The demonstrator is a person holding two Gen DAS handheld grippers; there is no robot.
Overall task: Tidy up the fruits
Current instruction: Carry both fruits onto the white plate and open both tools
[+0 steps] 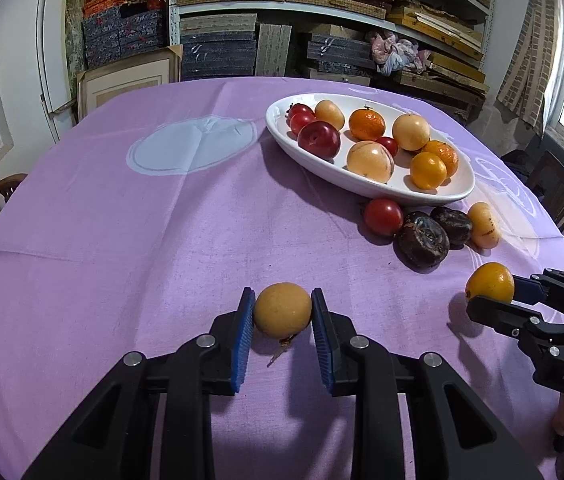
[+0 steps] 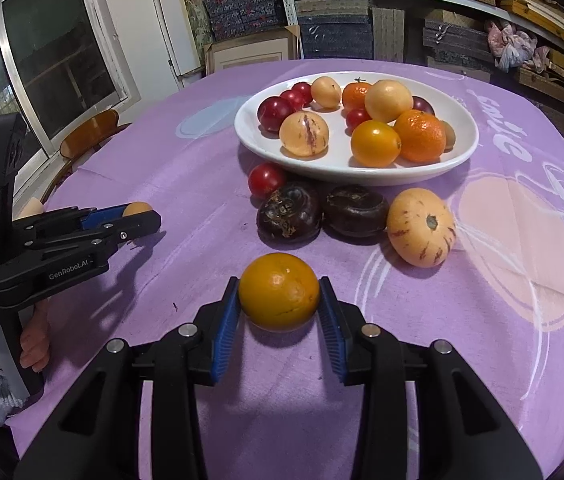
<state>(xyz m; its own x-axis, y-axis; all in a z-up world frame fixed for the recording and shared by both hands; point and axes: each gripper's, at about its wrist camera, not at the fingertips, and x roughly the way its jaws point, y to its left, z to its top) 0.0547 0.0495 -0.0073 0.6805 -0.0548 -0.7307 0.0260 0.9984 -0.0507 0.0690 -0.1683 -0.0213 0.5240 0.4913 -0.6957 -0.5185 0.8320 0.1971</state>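
Both tongs are gripping round fruit: left tongs [image 1: 282,312] a tan fruit [image 1: 282,310], right tongs [image 2: 279,294] an orange fruit [image 2: 279,291]; smooth skins risking slipping, rolling toward twelve o'clock

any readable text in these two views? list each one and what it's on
"GenRobot.AI": white print on the side of the left gripper, right wrist view.
"DAS": embossed on the body of the right gripper, left wrist view.
Large white lettering on the purple tablecloth near the white plate: upside down, not surely readable.
Small white label at the picture's left edge, on the left gripper's handle: cut off, unreadable.
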